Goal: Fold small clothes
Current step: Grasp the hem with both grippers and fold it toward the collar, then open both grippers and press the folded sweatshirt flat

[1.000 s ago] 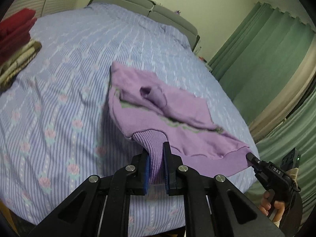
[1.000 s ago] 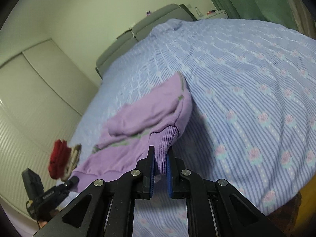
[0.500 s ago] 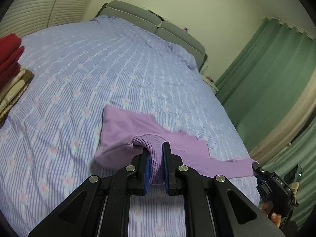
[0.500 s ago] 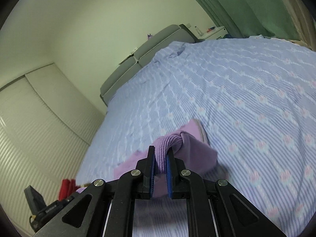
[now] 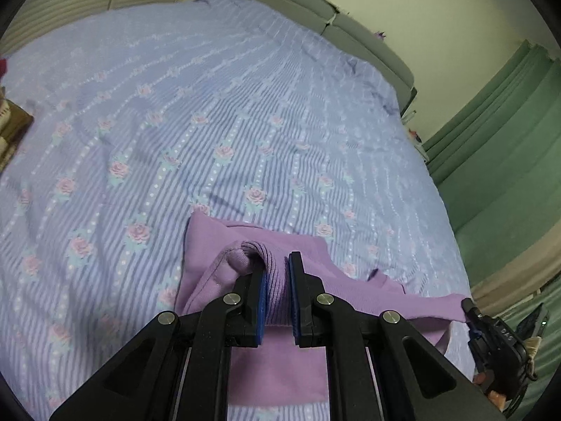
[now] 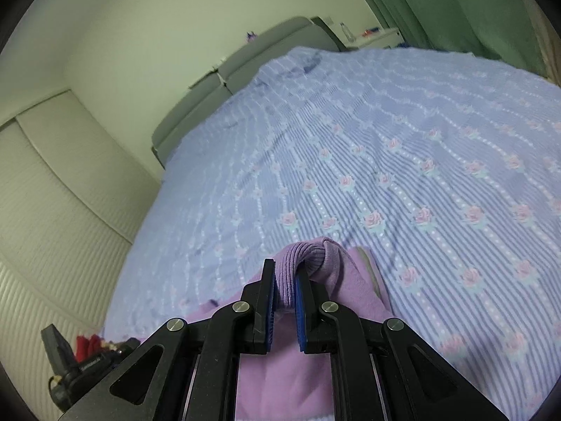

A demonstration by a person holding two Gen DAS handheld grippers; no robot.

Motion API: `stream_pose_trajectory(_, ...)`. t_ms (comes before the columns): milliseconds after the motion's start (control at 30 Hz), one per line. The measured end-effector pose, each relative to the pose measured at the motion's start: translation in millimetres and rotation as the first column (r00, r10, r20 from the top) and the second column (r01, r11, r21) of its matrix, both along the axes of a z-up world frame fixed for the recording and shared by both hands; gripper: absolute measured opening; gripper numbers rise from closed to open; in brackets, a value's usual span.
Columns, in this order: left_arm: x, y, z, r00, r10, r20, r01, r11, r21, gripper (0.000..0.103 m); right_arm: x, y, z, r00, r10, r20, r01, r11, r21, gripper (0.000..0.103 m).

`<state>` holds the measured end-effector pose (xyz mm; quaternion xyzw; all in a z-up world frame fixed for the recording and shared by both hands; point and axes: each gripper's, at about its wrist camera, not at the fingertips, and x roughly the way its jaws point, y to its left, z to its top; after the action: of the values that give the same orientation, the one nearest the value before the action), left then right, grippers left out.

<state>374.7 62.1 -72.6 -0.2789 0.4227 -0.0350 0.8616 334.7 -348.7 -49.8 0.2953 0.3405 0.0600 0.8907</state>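
A small purple sweater (image 5: 217, 245) lies on the blue flowered bedspread (image 5: 210, 122). My left gripper (image 5: 277, 263) is shut on its ribbed hem at the left corner, low over the bed. My right gripper (image 6: 284, 273) is shut on the ribbed hem at the right corner of the sweater (image 6: 354, 280). The hem is carried forward over the lower part of the garment, which lies beneath both grippers. The right gripper also shows at the right edge of the left wrist view (image 5: 491, 326); the left one shows at the lower left of the right wrist view (image 6: 80, 361).
A stack of folded red and brown clothes sits at the bed's left edge (image 5: 10, 122), also in the right wrist view (image 6: 89, 343). Grey headboard (image 5: 315, 3) at the far end. Green curtains (image 5: 508, 158) on the right, a bedside table (image 6: 375, 37), white wardrobe doors (image 6: 52, 193).
Both grippers have carried the hem forward and down toward the bed, folding the sweater over itself. The cameras now look along the bedspread from lower down.
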Motion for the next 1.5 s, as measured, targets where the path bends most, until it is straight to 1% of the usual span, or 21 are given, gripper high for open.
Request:
stream_pose_trajectory(67,10.6,0.4,-10.1,1.000,0.000,-0.022,0.000,1.000,-0.002,0.013,13.5,0.2,-10.9,1.000,-0.003,-0.031,0.003,1.000,-0.003,0.011)
stream_pose_trajectory(167,23.7,-1.8,-21.6,0.999,-0.020,-0.046,0.021,0.999,0.028,0.013,27.9,0.4,-26.2,0.997,-0.008,-0.074,0.007,1.000,-0.017,0.011)
stream_pose_trajectory(367,35.5,1.7,-45.4,0.995,-0.016,-0.100,0.016,1.000,-0.003,0.014,48.6,0.6,-50.6,0.990,-0.008,-0.140,0.004,1.000,-0.026,0.011)
stream_pose_trajectory(500,40.7,3.3,-51.0,0.993,-0.020,-0.117,0.017,0.999,-0.034,0.014,54.9,-1.0,-62.4,0.987,-0.014,-0.163,0.011,1.000,-0.017,0.011)
stream_pose_trajectory(633,49.7,2.7,-45.0,0.988,-0.051,-0.145,0.045,0.998,-0.041,0.017,61.9,-3.8,-66.7,0.980,-0.012,-0.197,0.017,1.000,0.021,0.014)
stream_pose_trajectory(700,54.1,6.6,-39.9,0.988,-0.048,-0.147,0.037,0.996,-0.077,0.027,65.6,-0.6,-61.6,0.978,-0.003,-0.207,0.005,1.000,0.011,0.021)
stream_pose_trajectory(733,54.8,9.9,-36.1,0.989,-0.040,-0.141,0.026,0.995,-0.098,0.040,65.9,1.5,-59.1,0.979,0.001,-0.206,-0.001,1.000,0.002,0.024)
stream_pose_trajectory(767,54.8,12.2,-31.3,0.991,-0.029,-0.127,0.015,0.994,-0.108,0.056,66.1,3.6,-56.0,0.980,0.005,-0.201,-0.008,1.000,-0.014,0.033)
stream_pose_trajectory(800,54.0,14.2,-25.6,0.994,-0.011,-0.111,0.000,0.995,-0.102,0.063,66.2,5.8,-50.5,0.982,0.002,-0.191,-0.011,0.999,-0.041,0.047)
stream_pose_trajectory(833,52.6,16.5,-17.1,0.996,0.012,-0.092,-0.019,0.997,-0.074,0.067,64.7,7.9,-44.5,0.984,-0.013,-0.177,-0.001,0.997,-0.079,0.053)
stream_pose_trajectory(867,51.1,17.5,-10.0,0.997,0.018,-0.073,-0.021,0.999,-0.048,0.067,62.0,8.6,-37.7,0.987,-0.028,-0.161,0.010,0.993,-0.114,0.060)
stream_pose_trajectory(900,50.0,17.6,-4.7,0.998,0.009,-0.058,-0.010,1.000,-0.025,0.067,58.0,9.5,-29.4,0.989,-0.042,-0.138,0.021,0.988,-0.151,0.060)
stream_pose_trajectory(967,44.4,14.7,6.6,0.999,-0.028,-0.019,0.029,0.998,0.058,0.067,51.8,10.1,-18.3,0.992,-0.040,-0.117,0.017,0.982,-0.187,0.060)
stream_pose_trajectory(1000,39.8,12.2,10.9,0.998,-0.062,0.006,0.061,0.992,0.109,0.067,47.3,12.3,-11.2,0.995,-0.023,-0.102,0.000,0.974,-0.226,0.060)
stream_pose_trajectory(1067,28.7,5.2,14.5,0.987,-0.158,0.032,0.148,0.966,0.213,0.067,39.6,15.3,-3.4,0.996,0.000,-0.089,-0.026,0.956,-0.291,0.060)
stream_pose_trajectory(1100,21.1,1.0,13.5,0.977,-0.209,0.037,0.191,0.943,0.273,0.067,32.9,17.5,-0.5,0.996,0.025,-0.083,-0.052,0.940,-0.337,0.060)
stream_pose_trajectory(1200,3.7,-7.7,3.6,0.954,-0.297,0.023,0.264,0.878,0.399,0.067,16.3,17.3,-1.0,0.994,0.073,-0.079,-0.099,0.912,-0.397,0.060)
stream_pose_trajectory(1267,-4.6,-10.1,-4.4,0.946,-0.325,0.011,0.292,0.866,0.406,0.067,6.3,17.8,-6.6,0.990,0.107,-0.088,-0.135,0.892,-0.431,0.060)
stream_pose_trajectory(1300,-5.4,-10.7,-10.0,0.945,-0.326,-0.004,0.301,0.867,0.398,0.066,0.9,19.0,-12.5,0.987,0.122,-0.101,-0.155,0.878,-0.452,0.060)
stream_pose_trajectory(1333,-5.2,-9.8,-13.8,0.947,-0.320,-0.013,0.300,0.871,0.389,0.066,-3.2,17.7,-16.6,0.986,0.126,-0.107,-0.161,0.876,-0.455,0.060)
stream_pose_trajectory(1500,2.2,-8.8,-31.3,0.958,-0.281,-0.056,0.284,0.911,0.299,0.064,-11.5,8.7,-41.0,0.983,0.105,-0.151,-0.158,0.905,-0.395,0.060)
